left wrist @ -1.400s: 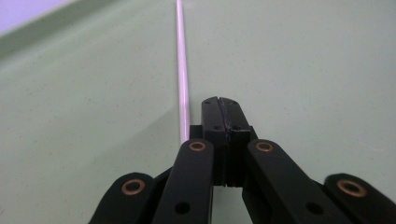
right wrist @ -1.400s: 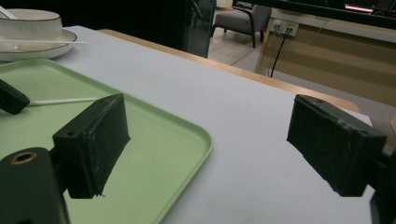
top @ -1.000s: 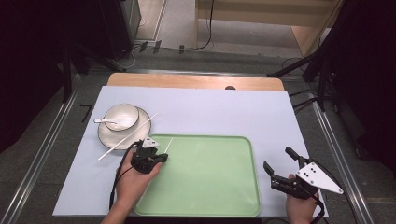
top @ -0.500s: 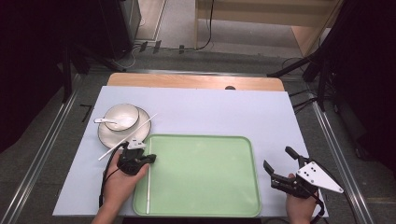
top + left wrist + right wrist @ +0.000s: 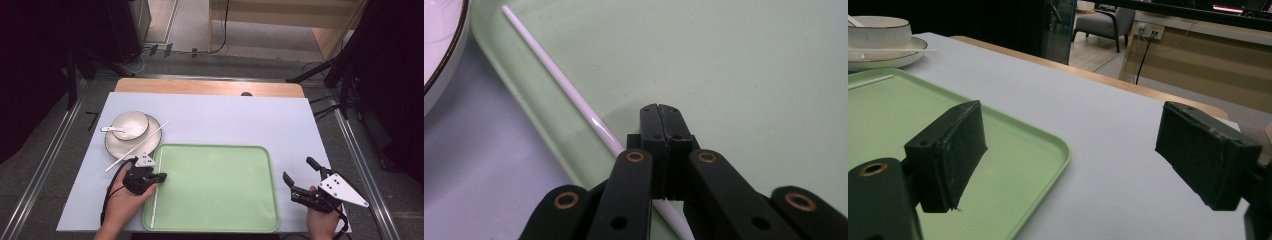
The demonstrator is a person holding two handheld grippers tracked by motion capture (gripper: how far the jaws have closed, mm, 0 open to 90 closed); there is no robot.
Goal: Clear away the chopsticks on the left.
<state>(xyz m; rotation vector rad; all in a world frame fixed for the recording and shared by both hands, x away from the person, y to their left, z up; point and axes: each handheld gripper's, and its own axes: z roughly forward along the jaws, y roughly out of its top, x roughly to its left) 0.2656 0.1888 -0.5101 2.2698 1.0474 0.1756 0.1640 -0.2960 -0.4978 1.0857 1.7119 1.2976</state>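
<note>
High view: the left gripper [image 5: 159,177], jaws together, sits over a white chopstick [image 5: 155,200] lying lengthwise along the left inner edge of the green tray [image 5: 220,220]. Left gripper view: the chopstick [image 5: 569,92] runs diagonally beneath the shut jaws, beside them, not clamped. Right gripper view: the right gripper [image 5: 1073,155] holds its jaws wide apart over the table [image 5: 1108,150].

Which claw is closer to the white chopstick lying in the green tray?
Left. The left claw hovers right over the chopstick at the tray's left edge; the right claw sits beyond the tray's right side.
</note>
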